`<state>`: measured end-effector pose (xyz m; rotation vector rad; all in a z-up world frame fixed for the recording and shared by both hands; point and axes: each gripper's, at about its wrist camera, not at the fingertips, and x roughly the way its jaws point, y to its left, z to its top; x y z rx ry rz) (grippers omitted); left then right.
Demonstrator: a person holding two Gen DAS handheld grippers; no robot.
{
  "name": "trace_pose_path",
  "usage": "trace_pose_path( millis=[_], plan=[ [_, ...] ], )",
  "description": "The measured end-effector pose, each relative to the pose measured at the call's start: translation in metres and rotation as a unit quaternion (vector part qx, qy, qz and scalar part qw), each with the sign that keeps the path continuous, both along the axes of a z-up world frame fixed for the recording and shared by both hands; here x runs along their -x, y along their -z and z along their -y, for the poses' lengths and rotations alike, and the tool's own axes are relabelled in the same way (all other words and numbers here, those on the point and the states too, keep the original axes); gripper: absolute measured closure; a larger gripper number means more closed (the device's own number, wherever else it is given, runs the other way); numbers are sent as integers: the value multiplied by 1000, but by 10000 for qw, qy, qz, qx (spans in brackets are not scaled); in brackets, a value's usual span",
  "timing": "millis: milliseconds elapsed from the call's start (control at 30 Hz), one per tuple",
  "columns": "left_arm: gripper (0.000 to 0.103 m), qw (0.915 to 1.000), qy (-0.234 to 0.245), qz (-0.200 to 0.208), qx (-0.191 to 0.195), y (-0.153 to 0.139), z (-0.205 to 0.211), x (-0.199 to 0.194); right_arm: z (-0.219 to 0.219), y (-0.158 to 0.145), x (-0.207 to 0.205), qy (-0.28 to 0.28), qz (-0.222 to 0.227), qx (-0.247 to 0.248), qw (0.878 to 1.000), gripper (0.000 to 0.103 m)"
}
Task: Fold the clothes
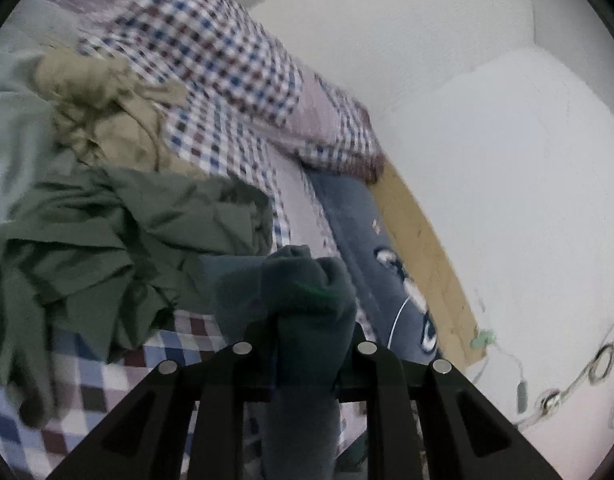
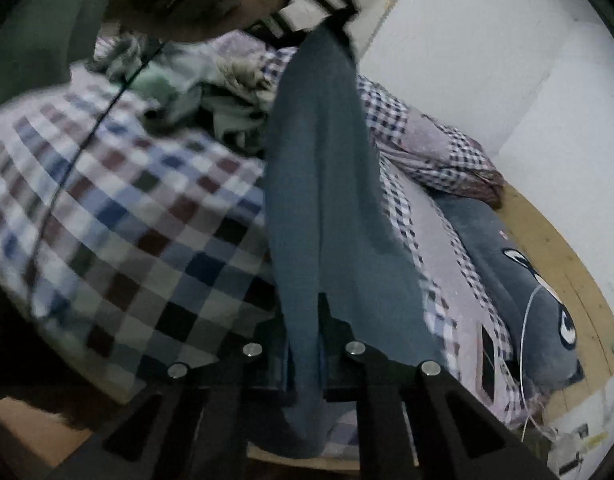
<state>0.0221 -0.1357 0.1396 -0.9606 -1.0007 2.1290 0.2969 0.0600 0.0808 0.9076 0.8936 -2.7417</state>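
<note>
The left gripper (image 1: 307,320) grasps a bunched end of the blue garment (image 1: 307,280); the right gripper (image 2: 307,340) pinches its other end. It hangs stretched above the bed (image 2: 147,220). Keep both grips firm, pull it flat, then lower it evenly.

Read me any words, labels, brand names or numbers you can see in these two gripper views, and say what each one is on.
None: no readable text in either view.
The white marks on the dark blue cushion are a cartoon print, not lettering.
The blue garment held in the right gripper and left gripper shows no label.
The checked bedding carries only its pattern.
</note>
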Motion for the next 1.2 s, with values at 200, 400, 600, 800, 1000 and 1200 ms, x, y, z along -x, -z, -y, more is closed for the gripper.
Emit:
trace_pose_path(
  millis=[200, 400, 600, 800, 1000, 1200],
  plan=[
    [85, 9951, -867, -57, -466, -41, 78, -49, -21, -91, -5, -625, 112, 627, 9960, 97],
    [86, 9797, -1936, -346, -378, -108, 189, -121, 18, -171, -2, -1798, 97, 1090, 9776, 97],
    [86, 9471, -3170, -488, -117, -159, 301, -198, 96, -220, 21, -3186, 480, 1739, 9306, 97],
    [86, 9024, -4297, -90, 298, -168, 404, -254, 205, -238, 41, -4241, 885, 2010, 8786, 97],
    [86, 8751, -4793, 592, 321, -134, 492, -239, 321, -223, 76, -4582, 1201, 1929, 8593, 97],
    [86, 8891, -4566, 324, 24, -123, 540, -198, 393, -237, 114, -4283, 809, 1907, 8796, 97]
  ],
)
